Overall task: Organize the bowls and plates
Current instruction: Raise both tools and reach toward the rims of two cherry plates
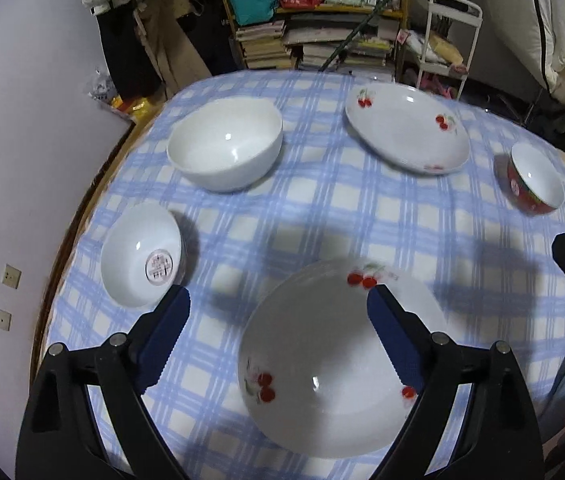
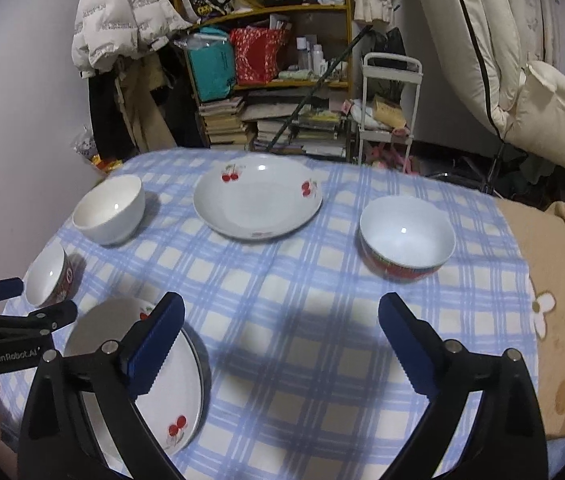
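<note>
A blue checked table (image 1: 322,208) holds the dishes. In the left wrist view a stack of cherry plates (image 1: 322,360) lies near, under my open, empty left gripper (image 1: 278,312). A second cherry plate (image 1: 406,128) lies far right, a large white bowl (image 1: 224,148) far left, a small white bowl (image 1: 142,256) at left, a red-sided bowl (image 1: 536,178) at right. In the right wrist view my right gripper (image 2: 282,328) is open and empty above bare cloth, with the plate stack (image 2: 170,384) at lower left, the far plate (image 2: 258,196), white bowl (image 2: 110,208), red-sided bowl (image 2: 406,236) and small bowl (image 2: 48,280).
A cluttered shelf (image 2: 274,88) with books and bags and a white trolley (image 2: 390,104) stand behind the table. A beige flowered blanket (image 2: 562,300) covers the right side. A wall (image 1: 22,160) runs along the left edge. The left gripper (image 2: 14,320) shows at the right view's left edge.
</note>
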Available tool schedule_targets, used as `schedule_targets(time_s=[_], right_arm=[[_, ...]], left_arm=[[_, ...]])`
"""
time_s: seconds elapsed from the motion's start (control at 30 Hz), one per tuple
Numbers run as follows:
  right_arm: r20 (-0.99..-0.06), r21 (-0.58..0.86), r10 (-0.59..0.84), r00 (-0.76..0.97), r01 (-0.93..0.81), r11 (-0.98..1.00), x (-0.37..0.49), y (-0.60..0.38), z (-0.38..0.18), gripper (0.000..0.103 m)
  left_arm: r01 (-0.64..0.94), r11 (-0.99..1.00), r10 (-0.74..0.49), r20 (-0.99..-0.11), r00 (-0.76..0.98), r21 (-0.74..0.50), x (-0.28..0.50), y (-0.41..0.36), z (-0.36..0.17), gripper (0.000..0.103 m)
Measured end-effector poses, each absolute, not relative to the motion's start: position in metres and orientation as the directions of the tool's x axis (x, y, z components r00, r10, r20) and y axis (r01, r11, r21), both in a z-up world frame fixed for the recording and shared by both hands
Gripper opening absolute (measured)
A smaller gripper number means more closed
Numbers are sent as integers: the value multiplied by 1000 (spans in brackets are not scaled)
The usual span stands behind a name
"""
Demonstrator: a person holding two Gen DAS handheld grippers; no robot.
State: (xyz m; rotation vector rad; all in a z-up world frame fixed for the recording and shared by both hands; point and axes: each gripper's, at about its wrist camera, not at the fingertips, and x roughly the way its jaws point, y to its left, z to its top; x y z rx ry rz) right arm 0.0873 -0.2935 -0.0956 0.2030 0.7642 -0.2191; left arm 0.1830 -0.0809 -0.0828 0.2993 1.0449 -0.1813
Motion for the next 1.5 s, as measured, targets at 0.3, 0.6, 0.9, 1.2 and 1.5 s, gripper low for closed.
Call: schedule_targets(time_s=[0.3, 0.6, 0.9, 1.2, 1.5], right_arm=[[-699, 138, -110, 707, 284, 949, 121, -315, -85, 102], [-718, 155, -75, 692, 264, 952, 171, -339, -84, 102], [-767, 120, -40, 640, 204, 972, 239, -378, -89, 102], [-834, 100, 9, 552, 135, 986, 299, -401, -123, 95], [-882, 118, 36, 469, 147, 982, 327, -414, -164, 91]], left_arm=[[285, 948, -14, -874, 486, 143, 216, -99, -73, 89], [244, 967, -51, -881, 470, 74, 257, -116, -75, 89], [207, 974, -13, -888, 459, 93, 301, -147, -92, 89], [212, 976, -39, -915, 401, 52, 342, -174, -120, 89], [260, 962, -17, -930, 367, 84, 362, -199, -145, 89]])
